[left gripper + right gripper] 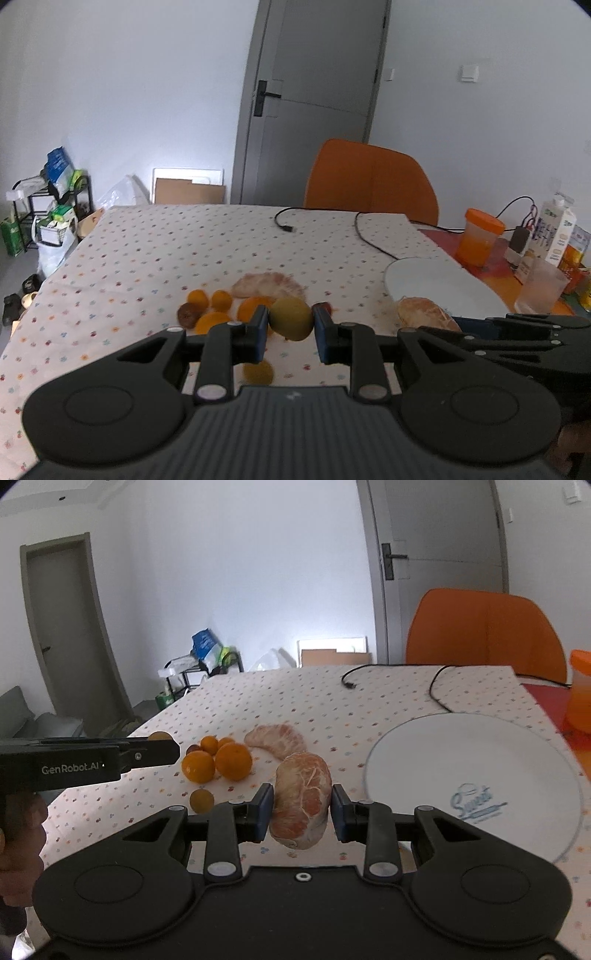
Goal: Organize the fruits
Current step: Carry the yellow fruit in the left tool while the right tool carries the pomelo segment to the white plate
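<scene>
Left hand-held gripper: blue pads clamped on a small yellow-green oval fruit, held above the surface covered in a dotted white cloth.

Right hand-held gripper: pads pressed on a peeled pale-orange citrus half, lifted clear of the cloth.

On the cloth: cluster of small round oranges; second peeled citrus piece just beyond.

White round plate: right of the fruit, nothing on it.
</scene>
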`<state>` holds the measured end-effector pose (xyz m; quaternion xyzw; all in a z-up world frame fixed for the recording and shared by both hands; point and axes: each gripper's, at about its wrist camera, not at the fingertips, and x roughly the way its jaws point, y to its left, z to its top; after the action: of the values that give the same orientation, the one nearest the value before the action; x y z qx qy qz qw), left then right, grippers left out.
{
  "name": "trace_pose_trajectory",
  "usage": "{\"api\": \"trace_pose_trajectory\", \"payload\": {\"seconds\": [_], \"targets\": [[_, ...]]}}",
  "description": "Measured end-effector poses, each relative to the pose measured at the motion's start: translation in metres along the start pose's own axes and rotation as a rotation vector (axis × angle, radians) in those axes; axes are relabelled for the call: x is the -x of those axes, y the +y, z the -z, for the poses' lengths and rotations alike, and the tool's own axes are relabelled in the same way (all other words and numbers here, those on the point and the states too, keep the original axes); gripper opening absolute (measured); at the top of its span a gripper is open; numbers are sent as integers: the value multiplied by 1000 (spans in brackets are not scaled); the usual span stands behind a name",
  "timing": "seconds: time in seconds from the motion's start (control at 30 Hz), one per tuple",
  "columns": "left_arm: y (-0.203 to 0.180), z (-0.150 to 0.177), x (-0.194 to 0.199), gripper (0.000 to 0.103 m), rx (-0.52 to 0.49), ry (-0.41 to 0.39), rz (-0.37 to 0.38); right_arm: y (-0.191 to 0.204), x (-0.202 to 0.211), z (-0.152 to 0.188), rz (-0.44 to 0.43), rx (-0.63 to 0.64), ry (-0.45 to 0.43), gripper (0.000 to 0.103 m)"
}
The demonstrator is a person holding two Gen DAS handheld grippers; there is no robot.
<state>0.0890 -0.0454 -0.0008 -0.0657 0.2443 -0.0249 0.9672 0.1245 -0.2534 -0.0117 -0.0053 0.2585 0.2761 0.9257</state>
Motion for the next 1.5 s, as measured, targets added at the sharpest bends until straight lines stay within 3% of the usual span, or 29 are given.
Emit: {"api": "trace_pose_trajectory", "payload": {"seconds": [0.47,1.07,1.5], "targets": [[-40,-4,-9,25,-29,-1,60,-36,27,4,79,-54,-37,31],[-84,-6,-38,25,-81,39,132,-92,31,18,210,-148,-59,32],[-123,-8,-71,25,-111,60,143,-124,24,24,233,-154,-68,32]]}}
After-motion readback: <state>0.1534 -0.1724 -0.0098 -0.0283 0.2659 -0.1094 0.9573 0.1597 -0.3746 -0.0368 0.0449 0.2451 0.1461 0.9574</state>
